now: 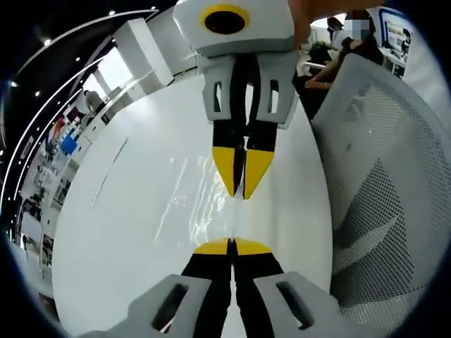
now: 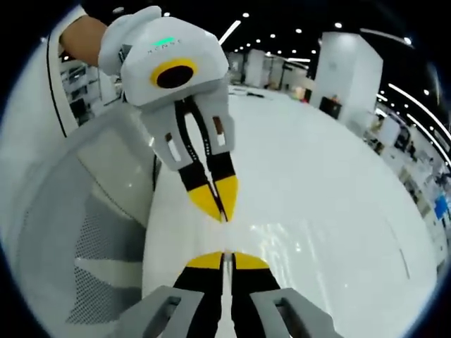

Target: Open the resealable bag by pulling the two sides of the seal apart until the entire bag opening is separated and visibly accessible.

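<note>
Both grippers face each other tip to tip over the white table. The left gripper and right gripper have jaws closed on a clear bag, stretched between them. A mesh chair stands beside the table.

Bright, even indoor light, strong fisheye bending at the edges.
Small round ceiling lights gleam overhead; the glossy white tabletop carries soft glare streaks; focus stays sharp centrally, softer outward.

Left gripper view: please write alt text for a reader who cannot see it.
Two yellow-tipped grippers, left gripper below and right gripper above, face tip to tip with jaws closed on a clear resealable bag above a white table. A mesh chair stands beside it.
</note>
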Available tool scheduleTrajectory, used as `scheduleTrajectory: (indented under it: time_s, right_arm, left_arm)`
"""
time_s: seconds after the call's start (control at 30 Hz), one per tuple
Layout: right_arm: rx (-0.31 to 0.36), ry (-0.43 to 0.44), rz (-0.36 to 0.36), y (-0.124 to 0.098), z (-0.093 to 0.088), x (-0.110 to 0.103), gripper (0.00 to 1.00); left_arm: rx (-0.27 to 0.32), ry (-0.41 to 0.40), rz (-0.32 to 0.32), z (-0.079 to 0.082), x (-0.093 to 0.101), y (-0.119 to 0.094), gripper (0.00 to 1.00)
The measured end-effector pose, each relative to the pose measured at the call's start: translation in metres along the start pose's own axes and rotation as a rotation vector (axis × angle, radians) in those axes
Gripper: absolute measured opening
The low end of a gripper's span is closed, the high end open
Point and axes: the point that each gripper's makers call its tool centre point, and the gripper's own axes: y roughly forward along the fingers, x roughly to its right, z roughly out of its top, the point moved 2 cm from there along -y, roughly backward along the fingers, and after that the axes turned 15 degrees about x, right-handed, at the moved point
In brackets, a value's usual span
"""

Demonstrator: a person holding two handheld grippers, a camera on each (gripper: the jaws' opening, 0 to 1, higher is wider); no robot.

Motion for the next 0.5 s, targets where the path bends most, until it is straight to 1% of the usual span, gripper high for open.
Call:
scheduleTrajectory:
  time_s: [0.03, 0.07, 0.1, 0.13, 0.17, 0.23, 0.27, 0.33, 0.4, 0.5]
  right_arm:
    - [-0.008, 0.011, -0.001, 0.0, -0.001, 0.0, 0.0]
    - [-0.027, -0.004, -0.01, -0.001, -0.003, 0.003, 0.0]
    - [-0.037, 0.006, -0.004, -0.002, -0.005, 0.002, 0.0]
    - [-0.075, 0.002, -0.002, -0.007, -0.013, 0.002, 0.0]
    - [-0.068, 0.014, -0.008, -0.011, -0.015, 0.004, 0.0]
    - [-0.079, 0.007, -0.014, -0.016, -0.018, 0.005, 0.0]
    - [-0.081, 0.0, -0.018, -0.017, -0.016, 0.005, 0.0]
    - [-0.071, 0.004, -0.018, -0.021, -0.016, 0.006, 0.0]
    - [-0.056, 0.01, -0.011, -0.02, -0.014, 0.004, 0.0]
    - [-0.05, 0.011, -0.005, -0.018, -0.012, 0.003, 0.0]
  left_arm:
    - [-0.005, -0.016, 0.002, -0.001, 0.0, 0.0, 0.0]
    - [-0.014, 0.014, 0.012, -0.003, -0.002, 0.0, 0.0]
    - [-0.014, -0.004, 0.008, -0.005, -0.002, 0.0, 0.0]
    - [-0.023, -0.012, 0.012, -0.01, -0.004, -0.003, 0.0]
    - [-0.022, -0.034, 0.016, -0.013, -0.004, -0.006, 0.0]
    - [-0.023, -0.035, 0.021, -0.014, -0.005, -0.008, 0.0]
    - [-0.009, -0.009, 0.041, -0.011, -0.006, -0.006, 0.0]
    - [0.005, 0.018, 0.03, -0.01, -0.003, -0.005, 0.0]
    - [0.006, 0.015, 0.017, -0.006, -0.001, 0.001, 0.01]
    - [0.003, 0.028, 0.01, -0.004, 0.0, 0.003, 0.0]
